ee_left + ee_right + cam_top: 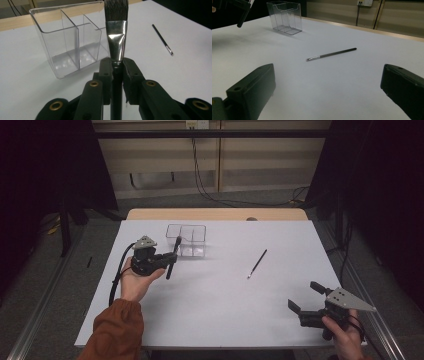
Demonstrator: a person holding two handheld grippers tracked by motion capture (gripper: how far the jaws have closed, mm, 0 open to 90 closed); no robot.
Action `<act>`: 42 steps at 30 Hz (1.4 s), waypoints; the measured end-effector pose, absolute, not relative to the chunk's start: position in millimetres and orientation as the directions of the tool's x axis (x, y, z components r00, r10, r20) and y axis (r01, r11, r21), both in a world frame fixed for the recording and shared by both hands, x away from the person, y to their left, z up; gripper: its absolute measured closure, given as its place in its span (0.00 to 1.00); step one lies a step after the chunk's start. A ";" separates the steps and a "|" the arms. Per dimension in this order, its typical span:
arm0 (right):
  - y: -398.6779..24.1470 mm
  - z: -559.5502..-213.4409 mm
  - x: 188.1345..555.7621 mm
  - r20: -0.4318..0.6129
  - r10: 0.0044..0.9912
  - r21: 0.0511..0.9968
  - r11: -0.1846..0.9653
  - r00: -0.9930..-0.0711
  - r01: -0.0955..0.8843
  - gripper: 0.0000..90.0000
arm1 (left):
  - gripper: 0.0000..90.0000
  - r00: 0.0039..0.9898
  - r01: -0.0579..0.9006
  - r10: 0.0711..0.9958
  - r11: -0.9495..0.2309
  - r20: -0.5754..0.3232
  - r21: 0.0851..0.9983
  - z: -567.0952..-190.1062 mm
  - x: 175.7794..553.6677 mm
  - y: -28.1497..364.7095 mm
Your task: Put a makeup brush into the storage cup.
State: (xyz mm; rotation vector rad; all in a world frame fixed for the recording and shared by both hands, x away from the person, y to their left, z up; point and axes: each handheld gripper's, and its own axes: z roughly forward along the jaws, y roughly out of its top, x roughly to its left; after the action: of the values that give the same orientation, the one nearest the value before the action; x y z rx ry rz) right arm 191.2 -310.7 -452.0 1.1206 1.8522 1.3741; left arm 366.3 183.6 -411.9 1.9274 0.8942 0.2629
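Altogether two brushes: left tool [117, 65] clamps the flat brush [116, 32], right tool [306, 297] gapes, one thin brush [257, 263] lies beside one clear organizer [192, 241].

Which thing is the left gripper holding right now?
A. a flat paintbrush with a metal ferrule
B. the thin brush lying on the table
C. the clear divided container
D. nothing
A: in the left gripper view the left gripper is shut on the flat paintbrush, just below its ferrule, beside the clear container.
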 end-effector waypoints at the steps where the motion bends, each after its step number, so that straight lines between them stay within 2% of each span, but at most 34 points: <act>1: -310.7 -451.9 191.1 0.036 0.873 0.950 0.121 -0.486 0.287 0.00 | 0.88 0.716 0.444 0.681 -0.276 -0.152 0.853 -410.8 364.1 182.8; 17: -310.8 -452.0 191.3 0.037 0.872 0.950 0.121 -0.488 0.288 0.00 | 0.87 0.729 0.342 0.674 -0.204 -0.122 0.917 -402.3 357.4 179.9; 34: -310.1 -451.8 191.4 0.036 0.872 0.950 0.122 -0.489 0.288 0.00 | 0.87 0.722 0.302 0.679 -0.137 -0.133 0.943 -392.4 361.2 182.8; 42: -310.1 -451.9 191.6 0.036 0.872 0.950 0.123 -0.489 0.289 0.00 | 0.87 0.731 0.287 0.671 -0.132 -0.128 0.949 -383.9 367.6 171.5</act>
State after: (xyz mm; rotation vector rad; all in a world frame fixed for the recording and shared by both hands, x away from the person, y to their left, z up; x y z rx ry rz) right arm 191.6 -310.1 -451.9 1.1198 1.8554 1.3738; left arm 367.6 171.5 -383.9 1.7199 0.7656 0.3934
